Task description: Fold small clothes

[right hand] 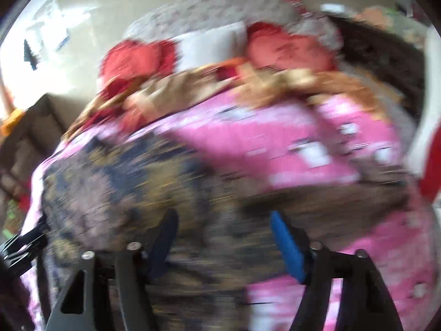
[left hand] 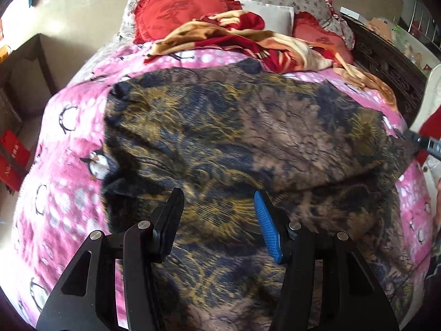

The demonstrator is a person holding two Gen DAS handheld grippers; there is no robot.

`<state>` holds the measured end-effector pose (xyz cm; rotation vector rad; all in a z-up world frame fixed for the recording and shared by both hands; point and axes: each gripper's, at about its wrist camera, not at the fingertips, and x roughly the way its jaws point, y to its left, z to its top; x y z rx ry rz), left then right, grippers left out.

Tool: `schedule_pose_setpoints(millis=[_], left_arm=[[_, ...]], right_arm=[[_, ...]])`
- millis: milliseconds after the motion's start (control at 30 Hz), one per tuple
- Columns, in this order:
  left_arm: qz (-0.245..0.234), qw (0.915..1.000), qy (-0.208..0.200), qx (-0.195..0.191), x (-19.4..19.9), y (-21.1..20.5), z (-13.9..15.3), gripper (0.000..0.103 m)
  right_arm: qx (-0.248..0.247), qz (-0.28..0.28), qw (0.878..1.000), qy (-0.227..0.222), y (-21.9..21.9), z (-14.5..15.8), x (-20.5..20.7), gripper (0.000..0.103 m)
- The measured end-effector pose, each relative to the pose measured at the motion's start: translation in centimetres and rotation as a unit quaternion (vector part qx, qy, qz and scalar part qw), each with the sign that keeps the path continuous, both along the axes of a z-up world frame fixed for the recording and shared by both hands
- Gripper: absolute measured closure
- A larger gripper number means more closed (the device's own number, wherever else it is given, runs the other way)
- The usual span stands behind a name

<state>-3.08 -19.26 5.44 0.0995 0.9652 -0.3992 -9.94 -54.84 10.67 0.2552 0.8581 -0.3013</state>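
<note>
One dark, soft garment of thin fabric printed in mottled brown, navy and mustard (left hand: 234,138) lay spread across the pink fleece penguin-print blanket (left hand: 69,143) that covered the bed in the left wrist view. It looked light and limp, with creases and a folded-over ridge running toward its right side, so it would likely drape, sag and slide over the fleece rather than keep any shape. The best hold seemed to be a pinch on a hem or corner, such as the dark corner at its left edge, rather than on the flat middle. The left gripper (left hand: 219,207) hovered over the near part of the cloth with its black and blue fingers (left hand: 267,229) spread apart and nothing between them. At the far right edge a black tip of the right gripper (left hand: 425,144) showed beside the cloth.

Much of the right wrist view was smeared by motion blur. The same mottled garment (right hand: 124,179) filled the lower left, lying on the pink blanket (right hand: 275,143), with red cushions (right hand: 132,60) and a crumpled red and tan blanket (right hand: 193,88) well beyond it. The right gripper (right hand: 223,237) had its fingers (right hand: 286,248) spread; no cloth appeared caught in them, though the blur left that unsure.
</note>
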Motion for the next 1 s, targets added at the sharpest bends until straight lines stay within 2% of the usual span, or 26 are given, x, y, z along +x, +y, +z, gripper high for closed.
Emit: schedule_pose_setpoints(millis=[67, 133, 333, 433, 567, 633, 700, 733, 767, 800, 833, 933, 1000], left_arm=[[-0.005, 0.9999, 0.007, -0.006, -0.1, -0.6, -0.2, 0.050], [-0.010, 0.9999, 0.010, -0.004, -0.2, -1.3, -0.4, 0.050], [-0.019, 0.9997, 0.018, 0.001, -0.6, -2.4, -0.7, 0.050], [-0.014, 0.9996, 0.023, 0.003, -0.4, -2.3, -0.9, 0.050], [-0.009, 0.9995, 0.030, 0.008, -0.1, -2.5, -1.3, 0.050], [-0.010, 0.9994, 0.031, 0.014, 0.0, -2.6, -1.5, 0.050], [-0.010, 0.9992, 0.033, 0.020, 0.1, -2.6, -1.7, 0.050], [-0.009, 0.9991, 0.035, 0.020, 0.1, -2.7, -1.8, 0.050], [-0.009, 0.9991, 0.036, 0.020, 0.1, -2.6, -1.8, 0.050], [-0.011, 0.9991, 0.037, 0.019, 0.0, -2.5, -1.7, 0.050], [-0.012, 0.9991, 0.035, 0.019, -0.1, -2.5, -1.6, 0.050], [-0.010, 0.9995, 0.026, 0.017, -0.3, -2.0, -1.2, 0.050], [-0.005, 0.9996, 0.026, 0.010, -0.3, -1.5, -0.9, 0.050]], right_arm=[[0.002, -0.043, 0.999, 0.005, -3.8, 0.6, -1.2, 0.031], [0.034, -0.105, 0.994, 0.002, -8.8, 1.0, -2.6, 0.030], [0.132, -0.237, 0.962, -0.019, -20.3, 0.2, -5.2, 0.030], [0.166, -0.260, 0.951, -0.018, -22.9, -0.6, -5.1, 0.030], [0.223, -0.255, 0.941, -0.012, -24.4, -2.2, -3.8, 0.030], [0.226, -0.261, 0.938, 0.014, -24.6, -3.2, -3.0, 0.030], [0.221, -0.255, 0.941, 0.014, -24.6, -3.8, -2.1, 0.033], [0.221, -0.249, 0.943, 0.011, -24.7, -4.1, -2.0, 0.052], [0.222, -0.242, 0.944, 0.007, -24.7, -4.4, -1.7, 0.084], [0.219, -0.236, 0.947, 0.010, -24.5, -4.4, -1.6, 0.095], [0.212, -0.235, 0.949, 0.009, -24.6, -4.5, -1.5, 0.099], [0.156, -0.216, 0.963, -0.036, -23.8, -1.2, -2.8, 0.099], [0.125, -0.208, 0.967, -0.080, -23.1, 2.8, -4.8, 0.099]])
